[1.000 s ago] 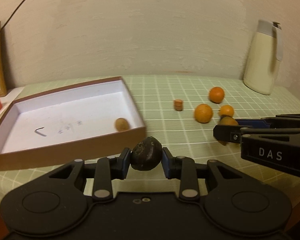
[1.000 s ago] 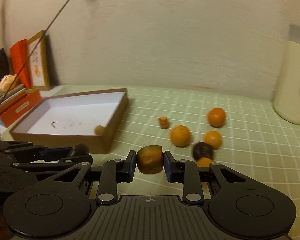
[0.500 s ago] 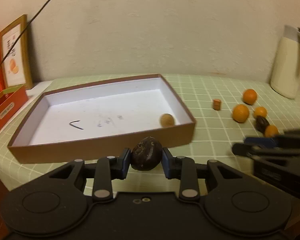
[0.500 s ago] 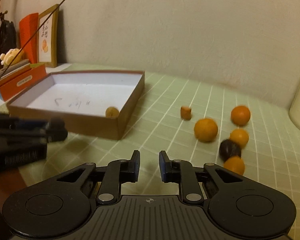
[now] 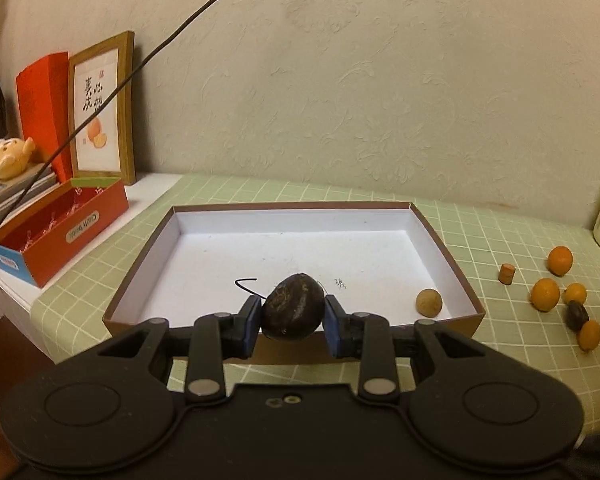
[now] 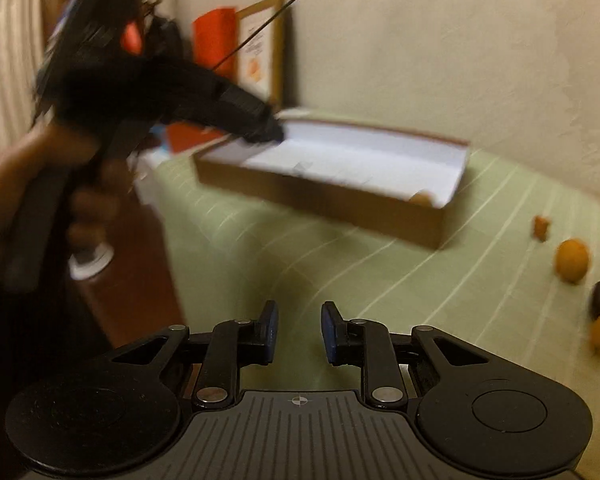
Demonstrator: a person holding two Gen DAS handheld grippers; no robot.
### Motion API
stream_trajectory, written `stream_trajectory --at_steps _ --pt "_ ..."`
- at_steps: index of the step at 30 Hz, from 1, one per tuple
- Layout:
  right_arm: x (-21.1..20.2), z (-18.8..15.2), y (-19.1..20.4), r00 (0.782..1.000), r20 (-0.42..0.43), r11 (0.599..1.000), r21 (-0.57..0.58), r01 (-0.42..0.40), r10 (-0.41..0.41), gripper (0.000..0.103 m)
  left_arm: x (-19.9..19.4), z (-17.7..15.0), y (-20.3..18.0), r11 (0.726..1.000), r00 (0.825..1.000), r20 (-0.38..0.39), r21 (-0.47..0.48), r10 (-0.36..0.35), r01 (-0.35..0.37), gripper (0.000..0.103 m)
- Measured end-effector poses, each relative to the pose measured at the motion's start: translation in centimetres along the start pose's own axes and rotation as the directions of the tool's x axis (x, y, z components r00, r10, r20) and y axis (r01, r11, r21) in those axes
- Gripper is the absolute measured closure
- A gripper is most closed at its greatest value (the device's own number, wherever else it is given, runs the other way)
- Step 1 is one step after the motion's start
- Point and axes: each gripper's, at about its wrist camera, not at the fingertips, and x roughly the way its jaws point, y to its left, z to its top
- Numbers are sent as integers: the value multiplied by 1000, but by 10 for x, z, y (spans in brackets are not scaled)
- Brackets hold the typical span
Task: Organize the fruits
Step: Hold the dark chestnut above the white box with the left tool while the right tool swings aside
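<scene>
Left wrist view: the left gripper (image 5: 293, 321) has its blue-padded fingers (image 5: 250, 326) clamped on a dark brown wrinkled fruit (image 5: 293, 311), one pad on each flank; straight ahead of the fingers lies a shallow brown box (image 5: 444, 254) with a white floor, on a table (image 5: 500, 232) under a green checked cloth; inside the box, ahead and to the right of the fingers near the front right corner, sits a small tan round fruit (image 5: 429, 302); a thin black bent mark (image 5: 245, 283) shows on the box floor just left of the held fruit; well to the right of the fingers, outside the box, a cluster lies on the cloth: three oranges (image 5: 545, 294), a small dark fruit (image 5: 577, 315) touching a lower orange one (image 5: 589, 335), and a short brown cylinder (image 5: 507, 274) a little apart; far to the left of the fingers stand an open red carton (image 5: 96, 216), a framed picture (image 5: 102, 108) and a plush toy (image 5: 6, 156).

Right wrist view, blurred by motion: the right gripper (image 6: 296, 334) is drawn to its narrowest, a slim gap between the pads, with nothing between them, over the green cloth; ahead of the fingers and up to the left, a hand (image 6: 28, 184) holds the left gripper, whose tip reaches over the box's near left corner; the box lies ahead; the oranges and the dark fruit lie far to the right of the fingers at the picture's edge.
</scene>
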Motion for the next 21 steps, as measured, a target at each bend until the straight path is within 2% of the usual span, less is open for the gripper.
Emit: stream_trajectory --at_steps 8,15,17,21 --pt "12 -40 2 990 -125 995 -77 -70 60 79 2 2 3 1000 1000 -15 -19 -16 16 79" --pt "21 -71 8 972 -217 986 -113 -121 94 79 9 3 0 1000 1000 -25 -22 -6 5 79" --pt "14 -71 7 978 -185 987 -110 -114 92 79 10 4 -1 1000 1000 -23 -21 -3 2 79" --pt "-16 -52 -11 999 -28 999 -38 -23 22 79 12 5 -1 1000 1000 -24 -26 1 -1 79"
